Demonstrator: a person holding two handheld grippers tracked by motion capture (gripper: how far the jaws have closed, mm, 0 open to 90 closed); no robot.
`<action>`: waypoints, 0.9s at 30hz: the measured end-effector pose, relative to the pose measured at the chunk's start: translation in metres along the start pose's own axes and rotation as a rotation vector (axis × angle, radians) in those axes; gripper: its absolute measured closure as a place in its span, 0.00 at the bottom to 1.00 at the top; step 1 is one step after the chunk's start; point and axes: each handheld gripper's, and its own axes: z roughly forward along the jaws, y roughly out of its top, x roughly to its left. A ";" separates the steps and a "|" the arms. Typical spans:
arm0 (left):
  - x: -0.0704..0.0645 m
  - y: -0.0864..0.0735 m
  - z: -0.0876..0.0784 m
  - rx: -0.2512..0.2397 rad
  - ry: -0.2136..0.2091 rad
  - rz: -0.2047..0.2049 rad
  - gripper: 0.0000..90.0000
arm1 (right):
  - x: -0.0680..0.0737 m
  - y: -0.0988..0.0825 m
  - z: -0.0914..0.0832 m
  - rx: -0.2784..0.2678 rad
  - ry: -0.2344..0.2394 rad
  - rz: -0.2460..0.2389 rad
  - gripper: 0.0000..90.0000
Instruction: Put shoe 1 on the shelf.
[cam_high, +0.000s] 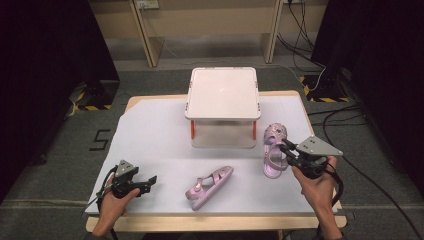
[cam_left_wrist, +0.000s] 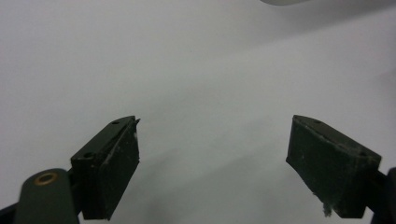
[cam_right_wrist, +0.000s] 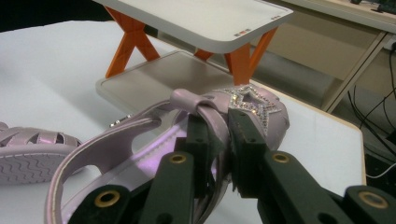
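In the high view, the right gripper (cam_high: 286, 148) at the right of the frame is closed on the strap of a pink sandal (cam_high: 274, 149) that sits just right of the white two-tier rack (cam_high: 223, 93) in the upper centre. That grip looks like the start of a lift, probably toward the rack. A second sandal (cam_high: 209, 186) lies on its side at lower centre on the white table (cam_high: 150, 130), apart from both grippers. The left gripper (cam_high: 148, 181) rests at the lower left, pointing toward that second sandal.

In the left gripper view, the jaws stand wide apart over bare tabletop (cam_left_wrist: 196, 70), holding nothing.

In the right gripper view, the jaws pinch the sandal's strap (cam_right_wrist: 219, 140) beside its glittery star (cam_right_wrist: 250, 105). The rack (cam_right_wrist: 201, 21) stands across the top of the frame, and the second sandal's sole (cam_right_wrist: 28, 158) shows at the left edge.
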 end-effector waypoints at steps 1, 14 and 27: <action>0.000 0.000 0.000 0.000 -0.001 0.001 0.18 | -0.001 0.001 -0.001 0.001 -0.001 -0.006 0.89; 0.000 0.000 0.000 0.000 -0.001 -0.001 0.18 | -0.007 0.018 -0.005 -0.027 -0.010 -0.010 0.89; 0.000 0.000 0.001 -0.001 -0.003 -0.002 0.18 | -0.012 0.059 -0.002 -0.083 -0.006 -0.044 0.89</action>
